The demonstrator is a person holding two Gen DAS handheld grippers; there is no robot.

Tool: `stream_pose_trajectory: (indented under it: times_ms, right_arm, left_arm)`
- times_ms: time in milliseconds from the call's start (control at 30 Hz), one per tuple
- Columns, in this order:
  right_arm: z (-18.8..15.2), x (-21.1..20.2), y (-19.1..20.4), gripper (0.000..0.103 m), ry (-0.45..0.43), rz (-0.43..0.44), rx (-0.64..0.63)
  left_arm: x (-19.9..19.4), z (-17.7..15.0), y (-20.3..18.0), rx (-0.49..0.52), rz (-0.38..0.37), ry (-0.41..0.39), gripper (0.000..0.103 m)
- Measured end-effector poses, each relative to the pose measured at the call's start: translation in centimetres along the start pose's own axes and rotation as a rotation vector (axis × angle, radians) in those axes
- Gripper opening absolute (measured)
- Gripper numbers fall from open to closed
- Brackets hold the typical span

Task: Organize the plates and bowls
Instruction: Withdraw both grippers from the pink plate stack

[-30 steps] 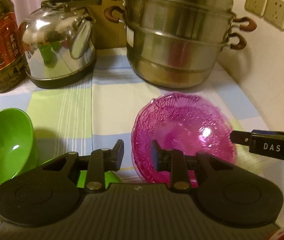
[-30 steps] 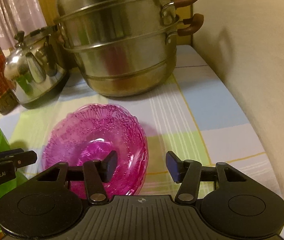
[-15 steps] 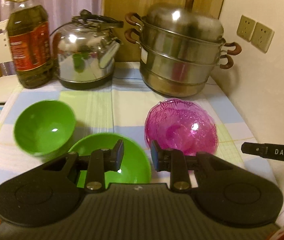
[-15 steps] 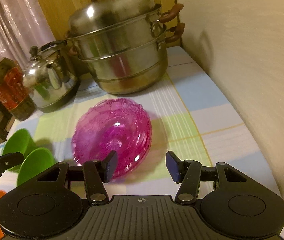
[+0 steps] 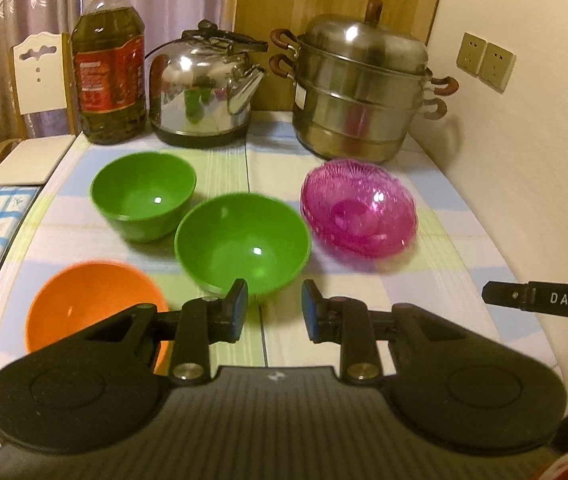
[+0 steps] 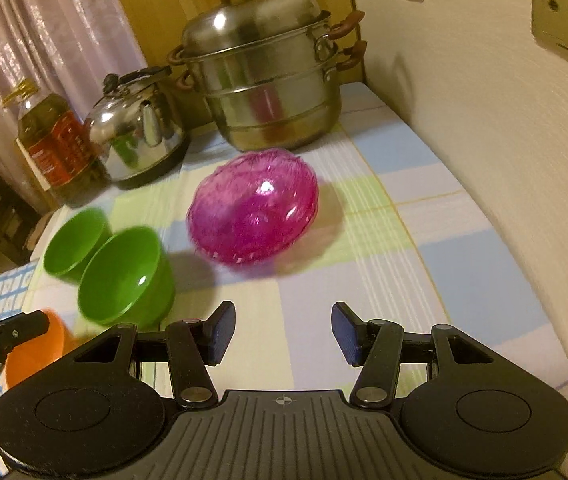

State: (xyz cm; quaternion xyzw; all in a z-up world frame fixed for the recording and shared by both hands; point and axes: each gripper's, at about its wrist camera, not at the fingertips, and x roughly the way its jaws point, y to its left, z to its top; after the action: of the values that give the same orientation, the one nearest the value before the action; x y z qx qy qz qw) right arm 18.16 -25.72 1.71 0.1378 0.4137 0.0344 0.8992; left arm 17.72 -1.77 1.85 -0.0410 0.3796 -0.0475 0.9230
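A stack of pink glass bowls (image 5: 360, 210) sits on the checked tablecloth in front of the steamer pot; it also shows in the right wrist view (image 6: 254, 210). Two green bowls stand left of it, one nearer (image 5: 242, 242) (image 6: 124, 276) and one farther (image 5: 144, 194) (image 6: 74, 246). An orange bowl (image 5: 92, 302) (image 6: 34, 354) sits at the near left. My left gripper (image 5: 274, 310) is open and empty, held back just behind the nearer green bowl. My right gripper (image 6: 280, 330) is open and empty, well short of the pink stack.
A steel steamer pot (image 5: 362, 88), a steel kettle (image 5: 206, 88) and an oil bottle (image 5: 108, 68) line the back of the table. A wall with sockets (image 5: 486, 62) runs along the right. A white chair (image 5: 38, 92) stands at the left.
Both grippers have pulled back and up from the pink stack, so the green and orange bowls have come into view. The bowls have stayed in place.
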Motion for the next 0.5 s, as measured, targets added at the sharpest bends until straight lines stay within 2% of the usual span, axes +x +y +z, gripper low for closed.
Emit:
stream_pose_trajectory:
  times_ms: [233,500]
  right_arm:
    - [-3.0,-2.1,1.8,0.054,-0.005,0.007,-0.037]
    - [-5.5,-2.8,4.4,0.054,0.02,0.05,-0.076]
  left_arm:
    - [-2.1,-3.2,1.0,-0.04,0.0,0.014,0.026]
    - [-3.7,-5.5,3.1,-0.076,0.034,0.024,0.026]
